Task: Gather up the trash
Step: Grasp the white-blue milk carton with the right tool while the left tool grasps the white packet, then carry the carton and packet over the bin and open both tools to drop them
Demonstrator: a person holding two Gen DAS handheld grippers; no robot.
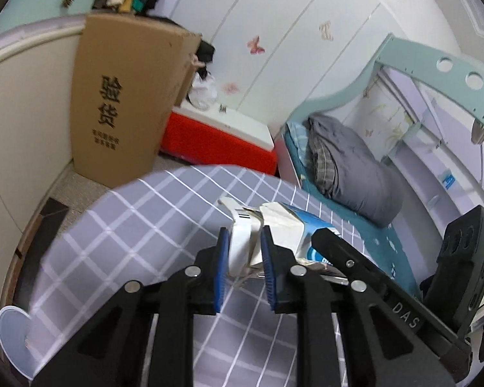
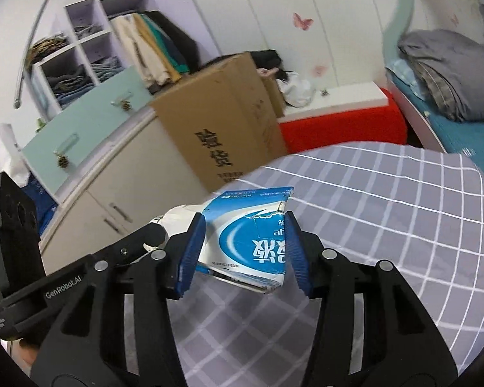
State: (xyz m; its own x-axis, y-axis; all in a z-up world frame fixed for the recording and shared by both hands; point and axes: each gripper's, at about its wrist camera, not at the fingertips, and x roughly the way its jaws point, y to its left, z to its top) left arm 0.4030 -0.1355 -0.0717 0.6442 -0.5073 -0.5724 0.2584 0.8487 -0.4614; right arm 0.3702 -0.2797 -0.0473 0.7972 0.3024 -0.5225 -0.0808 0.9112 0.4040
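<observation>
A crumpled blue-and-white milk carton point(image 2: 248, 238) is held above a table with a grey checked cloth point(image 2: 387, 209). My right gripper point(image 2: 245, 245) is shut on the carton's blue printed body. My left gripper point(image 1: 243, 258) is shut on the carton's white torn end point(image 1: 242, 242); the blue part point(image 1: 309, 225) sticks out to its right. Each gripper's black body shows at the edge of the other's view. The carton hangs between both grippers, off the cloth.
A tall cardboard box point(image 1: 126, 103) stands beyond the table beside a cream cabinet point(image 1: 19, 122). A red and white box point(image 1: 219, 132) sits behind it. A bed with a grey pillow point(image 1: 351, 167) lies to the right. A white round lid point(image 1: 13, 338) sits low left.
</observation>
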